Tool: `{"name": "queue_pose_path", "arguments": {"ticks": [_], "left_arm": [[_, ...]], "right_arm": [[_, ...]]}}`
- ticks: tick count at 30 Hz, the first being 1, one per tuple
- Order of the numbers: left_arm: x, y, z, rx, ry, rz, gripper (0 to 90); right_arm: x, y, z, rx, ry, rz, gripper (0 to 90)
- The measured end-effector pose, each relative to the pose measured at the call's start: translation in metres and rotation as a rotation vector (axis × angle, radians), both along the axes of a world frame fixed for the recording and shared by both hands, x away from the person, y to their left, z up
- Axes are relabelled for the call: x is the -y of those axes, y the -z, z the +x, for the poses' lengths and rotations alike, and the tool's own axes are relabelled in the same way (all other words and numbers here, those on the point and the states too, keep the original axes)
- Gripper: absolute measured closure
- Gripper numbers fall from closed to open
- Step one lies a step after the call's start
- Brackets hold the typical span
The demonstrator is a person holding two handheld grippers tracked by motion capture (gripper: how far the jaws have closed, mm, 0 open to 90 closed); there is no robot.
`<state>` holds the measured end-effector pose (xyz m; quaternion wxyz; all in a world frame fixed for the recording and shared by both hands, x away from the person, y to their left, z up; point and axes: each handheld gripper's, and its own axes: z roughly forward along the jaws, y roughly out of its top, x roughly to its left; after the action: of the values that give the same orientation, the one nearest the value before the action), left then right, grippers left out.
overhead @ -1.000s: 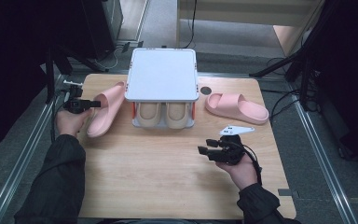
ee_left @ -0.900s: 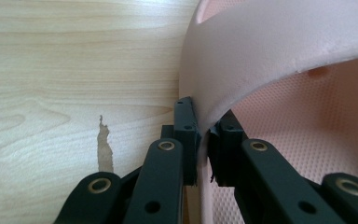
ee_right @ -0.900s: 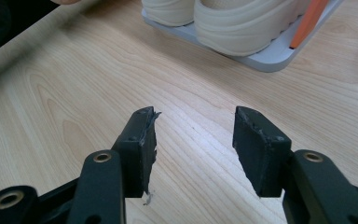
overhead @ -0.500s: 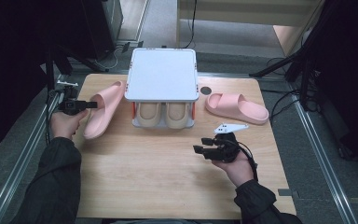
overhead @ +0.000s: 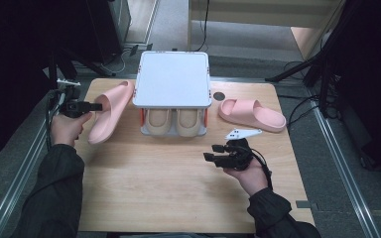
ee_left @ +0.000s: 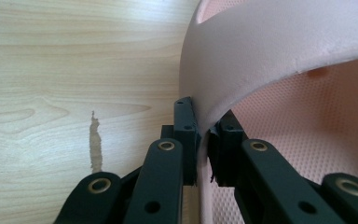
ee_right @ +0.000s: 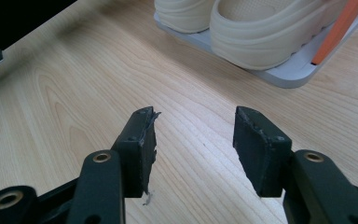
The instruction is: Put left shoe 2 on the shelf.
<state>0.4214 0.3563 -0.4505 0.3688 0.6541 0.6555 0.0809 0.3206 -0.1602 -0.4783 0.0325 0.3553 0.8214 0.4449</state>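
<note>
Black jaws, left gripper (ee_left: 204,142): closed on the strap edge of the pink slipper (ee_left: 279,51), one pad outside the strap, the other inside against the dimpled footbed. We hold it by a thin lip of foam, near the left edge of the wooden table (overhead: 178,198).

Step in hand, as we judge it: carrying this slipper toward the white shoe rack (overhead: 172,79). To do it well, we should keep the squeeze steady, since soft foam can slide out of a narrow bite. We should keep the sole clear of the wood and bring the toe level before it nears a shelf. The lower shelf already holds a cream pair (overhead: 173,121), so the flat top looks the likelier place.

Right gripper (ee_right: 193,144): jaws standing wide apart, nothing between them, hanging over bare wood in front of the rack.

Second pink slipper (overhead: 252,114): lying flat on the table, right of the rack and apart from it.

What each view adds:
- Left gripper view: the exact bite on the strap and the footbed texture, which the high view leaves too small to read.
- High view: the left gripper (overhead: 82,106) and its slipper (overhead: 110,111) lying lengthwise just left of the rack, and the right gripper (overhead: 217,152) well apart from both slippers.
- Right gripper view: the cream shoes' thick ribbed soles and an orange rack post (ee_right: 338,30).
</note>
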Motion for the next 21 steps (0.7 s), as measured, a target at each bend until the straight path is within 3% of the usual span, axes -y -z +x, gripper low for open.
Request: {"name": "queue_pose_path", "arguments": {"ticks": [21], "left_arm": [[0.015, -0.080, 0.033, 0.002, -0.017, 0.066, 82.7]], "right_arm": [[-0.012, -0.002, 0.003, 0.011, -0.056, -0.008, 49.5]]}}
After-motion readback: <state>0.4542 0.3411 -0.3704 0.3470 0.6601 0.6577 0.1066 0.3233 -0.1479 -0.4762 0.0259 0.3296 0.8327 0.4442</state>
